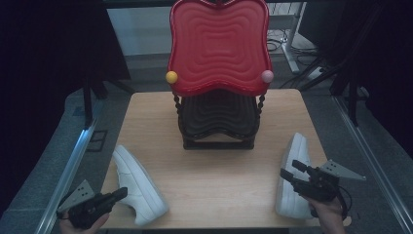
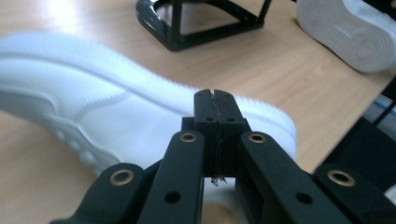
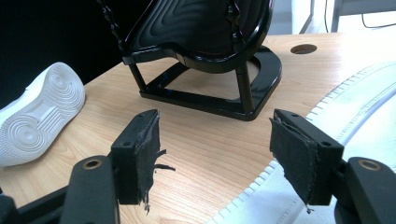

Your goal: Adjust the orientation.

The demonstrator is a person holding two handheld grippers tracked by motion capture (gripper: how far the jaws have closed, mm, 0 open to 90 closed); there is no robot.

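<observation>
A slip is the likely fault: the left gripper is clenched with nothing between its pads, so the left shoe, lying on its side just ahead, may only be shoved across the table. The right gripper is spread wide (nothing grasped), the right shoe just beside and under its right jaw. Both shoes are white, with ribbed soles.

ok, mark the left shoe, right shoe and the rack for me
left shoe (image 1: 139, 183), high view, on its white upper.
right shoe (image 1: 293, 161), high view, on its white side near the toe.
rack (image 1: 219, 46), high view, on the red top tray.
</observation>
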